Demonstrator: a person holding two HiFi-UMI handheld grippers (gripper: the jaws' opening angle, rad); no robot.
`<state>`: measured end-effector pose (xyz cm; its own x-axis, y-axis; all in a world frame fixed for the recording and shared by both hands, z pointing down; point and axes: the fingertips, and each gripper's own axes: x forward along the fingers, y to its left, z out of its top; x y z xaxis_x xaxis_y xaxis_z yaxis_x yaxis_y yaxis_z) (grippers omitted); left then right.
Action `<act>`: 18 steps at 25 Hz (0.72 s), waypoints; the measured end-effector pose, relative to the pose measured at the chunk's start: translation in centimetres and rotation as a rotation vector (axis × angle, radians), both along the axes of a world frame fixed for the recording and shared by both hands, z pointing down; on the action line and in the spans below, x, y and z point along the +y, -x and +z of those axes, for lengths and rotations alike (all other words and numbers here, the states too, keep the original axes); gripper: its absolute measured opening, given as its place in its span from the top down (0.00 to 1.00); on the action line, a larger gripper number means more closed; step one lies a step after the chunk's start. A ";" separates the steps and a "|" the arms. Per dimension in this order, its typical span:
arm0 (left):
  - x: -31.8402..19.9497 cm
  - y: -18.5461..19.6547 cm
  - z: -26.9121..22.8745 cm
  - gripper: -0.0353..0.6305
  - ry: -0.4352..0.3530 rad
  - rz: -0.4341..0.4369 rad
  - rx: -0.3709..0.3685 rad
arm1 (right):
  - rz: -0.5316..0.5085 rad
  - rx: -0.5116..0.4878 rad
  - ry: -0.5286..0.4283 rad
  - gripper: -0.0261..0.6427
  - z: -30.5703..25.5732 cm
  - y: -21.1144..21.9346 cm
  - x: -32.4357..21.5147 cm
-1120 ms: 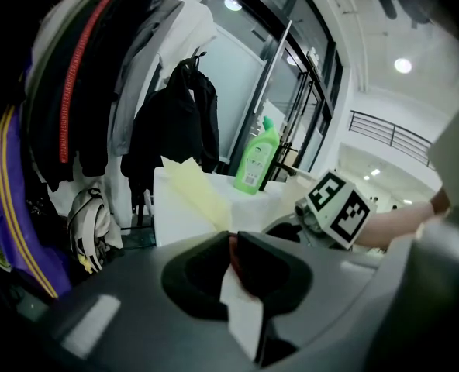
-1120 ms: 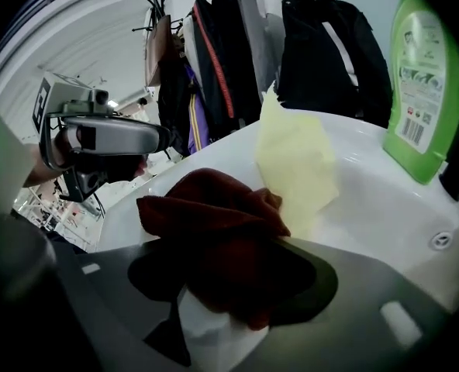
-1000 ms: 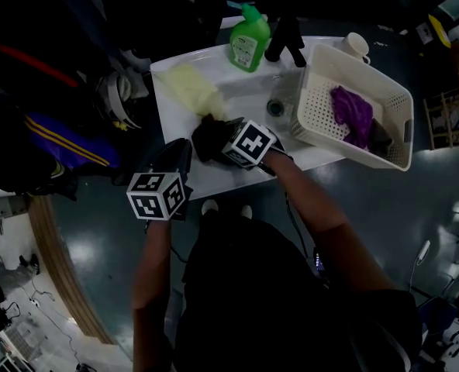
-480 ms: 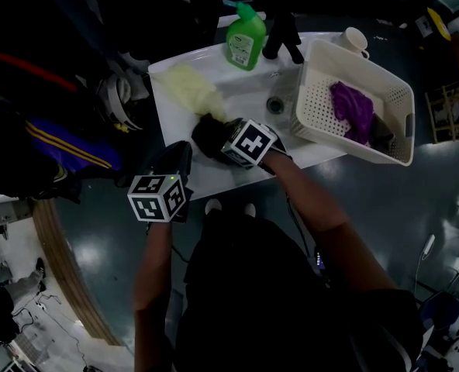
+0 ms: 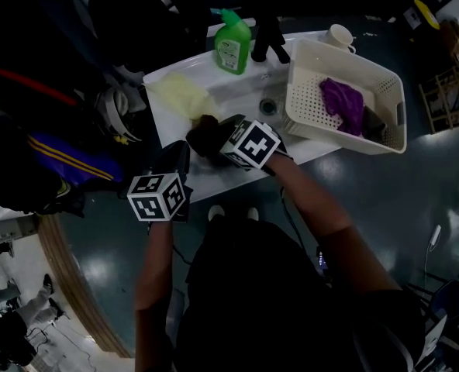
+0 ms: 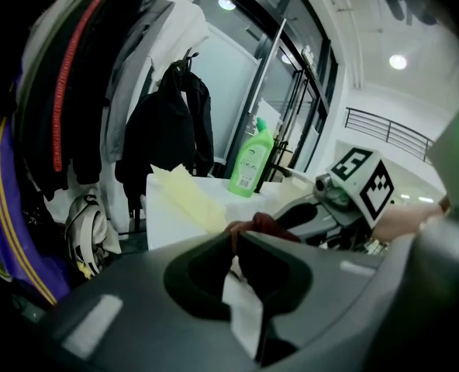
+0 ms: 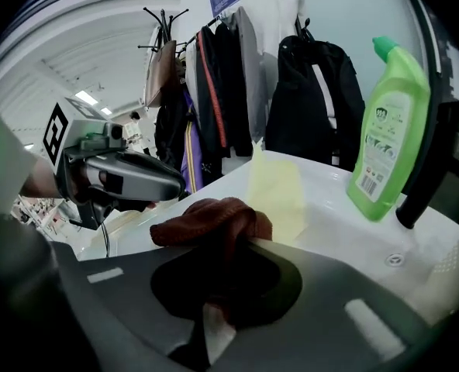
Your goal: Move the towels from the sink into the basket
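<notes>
A brown towel [image 5: 199, 127] hangs lifted just above the white sink [image 5: 237, 87], pinched in my right gripper [image 5: 211, 138], whose jaws have just been closing on it. The right gripper view shows that towel [image 7: 206, 215] bunched between the jaws of the right gripper [image 7: 220, 248]. A pale yellow towel [image 5: 179, 93] lies flat at the sink's left end. The white perforated basket [image 5: 307, 103] on the sink's right side holds a purple towel [image 5: 342, 103] and a dark one [image 5: 374, 123]. My left gripper [image 5: 184, 150] is shut and empty at the sink's front left edge.
A green soap bottle [image 5: 232, 43] and a black faucet [image 5: 268, 37] stand at the sink's back, with a white cup [image 5: 339, 36] behind the basket. The drain [image 5: 268, 107] sits mid-sink. Coats and bags [image 6: 74, 115] hang to the left.
My right gripper has closed on the brown towel and risen a little with it. The left gripper has stayed where it was.
</notes>
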<state>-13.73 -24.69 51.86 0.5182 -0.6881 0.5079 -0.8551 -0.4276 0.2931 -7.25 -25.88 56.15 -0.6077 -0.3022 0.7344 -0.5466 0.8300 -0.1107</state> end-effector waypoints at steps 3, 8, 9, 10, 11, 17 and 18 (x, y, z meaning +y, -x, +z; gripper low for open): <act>-0.1 -0.5 -0.7 0.91 -0.020 0.012 0.005 | 0.021 -0.008 -0.017 0.91 -1.1 -0.4 0.2; -0.2 -0.8 -2.0 0.91 -0.047 0.009 0.023 | 0.054 -0.024 -0.042 0.91 -2.9 -1.1 0.8; -0.2 -0.9 -2.2 0.91 -0.051 0.010 0.027 | 0.061 -0.028 -0.051 0.91 -3.4 -1.2 0.9; -0.2 -0.9 -2.4 0.91 -0.055 0.013 0.031 | 0.067 -0.030 -0.062 0.91 -3.9 -1.4 0.9; -0.2 -1.1 -2.7 0.91 -0.058 0.016 0.033 | 0.072 -0.031 -0.074 0.91 -4.5 -1.6 0.9; -0.2 -2.2 -4.9 0.91 -0.096 0.049 0.043 | 0.100 -0.024 -0.146 0.91 -7.9 -2.8 1.2; -0.2 -2.5 -5.3 0.91 -0.103 0.056 0.046 | 0.104 -0.023 -0.159 0.91 -8.6 -3.0 1.2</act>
